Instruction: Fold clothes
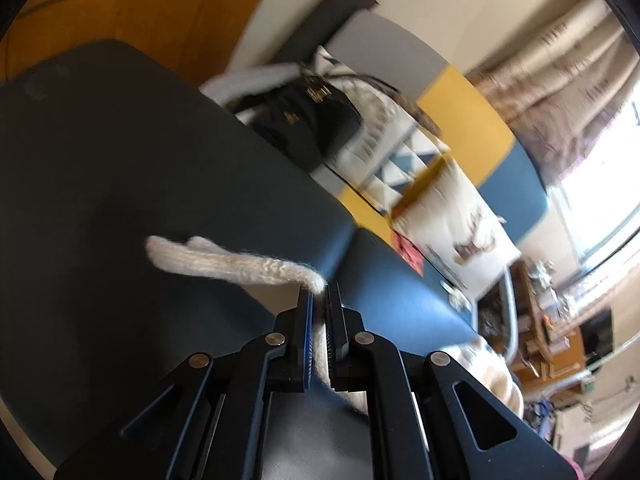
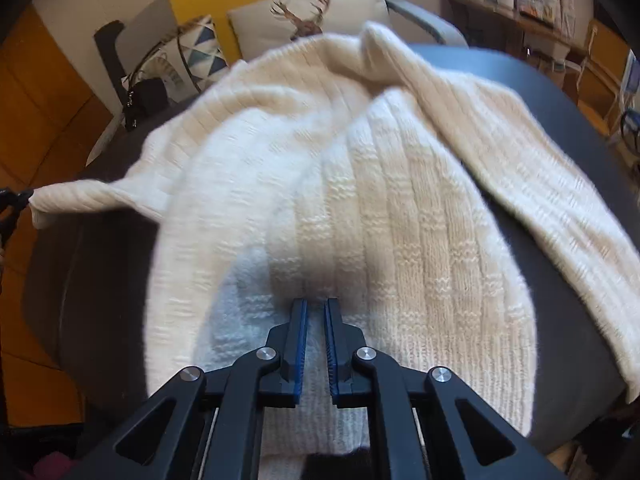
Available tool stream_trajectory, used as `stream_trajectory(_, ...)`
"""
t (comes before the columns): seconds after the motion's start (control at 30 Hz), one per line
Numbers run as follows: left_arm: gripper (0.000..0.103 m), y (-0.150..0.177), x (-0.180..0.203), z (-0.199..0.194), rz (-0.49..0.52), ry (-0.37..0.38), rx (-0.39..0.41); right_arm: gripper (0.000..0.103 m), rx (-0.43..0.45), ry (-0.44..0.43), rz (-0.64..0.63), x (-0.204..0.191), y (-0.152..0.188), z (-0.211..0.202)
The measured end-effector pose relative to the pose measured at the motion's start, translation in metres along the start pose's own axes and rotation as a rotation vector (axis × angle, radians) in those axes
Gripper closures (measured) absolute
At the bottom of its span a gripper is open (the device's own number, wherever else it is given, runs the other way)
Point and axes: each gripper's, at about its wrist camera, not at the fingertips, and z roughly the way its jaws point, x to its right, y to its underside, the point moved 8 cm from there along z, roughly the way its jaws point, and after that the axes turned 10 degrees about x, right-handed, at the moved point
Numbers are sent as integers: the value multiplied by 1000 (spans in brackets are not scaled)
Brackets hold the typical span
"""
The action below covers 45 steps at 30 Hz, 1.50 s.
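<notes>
My right hand-held gripper [image 2: 316, 308] pinches the near hem of the cream ribbed knit sweater [image 2: 360, 184], which runs toward 12 o'clock across the dark round tabletop [image 2: 560, 92]. My left hand-held gripper [image 1: 319, 296] is clamped on a corner, prob. a cuff, out at 9 o'clock. Sleeve trails to 3 o'clock; right gripper is nearer.

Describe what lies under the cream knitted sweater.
The cream ribbed knitted sweater is spread on a dark grey round table, bare around its edges. Whatever sits beneath the middle is covered by the knit.
</notes>
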Motion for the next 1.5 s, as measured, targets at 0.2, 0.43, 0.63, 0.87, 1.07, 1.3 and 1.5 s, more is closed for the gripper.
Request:
stream_trajectory(0.2,92,10,-47,29,-29,-98,-165,95,-18,-15,69,6,8,12)
stream_trajectory(0.43,74,68,-65,-27,-140,59,-213,95,-14,-41,107,5,6,14)
stream_trajectory(0.63,72,156,36,-33,-122,347,-438,90,0,-66,120,7,5,15)
stream_trajectory(0.87,72,114,49,13,-103,109,-604,88,15,-84,104,7,7,10)
stream_trajectory(1.07,61,47,-23,64,120,-271,-705,88,21,-80,107,7,9,10)
stream_trajectory(1.3,61,40,-58,124,208,-461,-818,88,2,-43,84,4,7,13)
stream_trajectory(1.5,59,65,-41,162,278,-469,-898,87,-64,1,35,0,3,16)
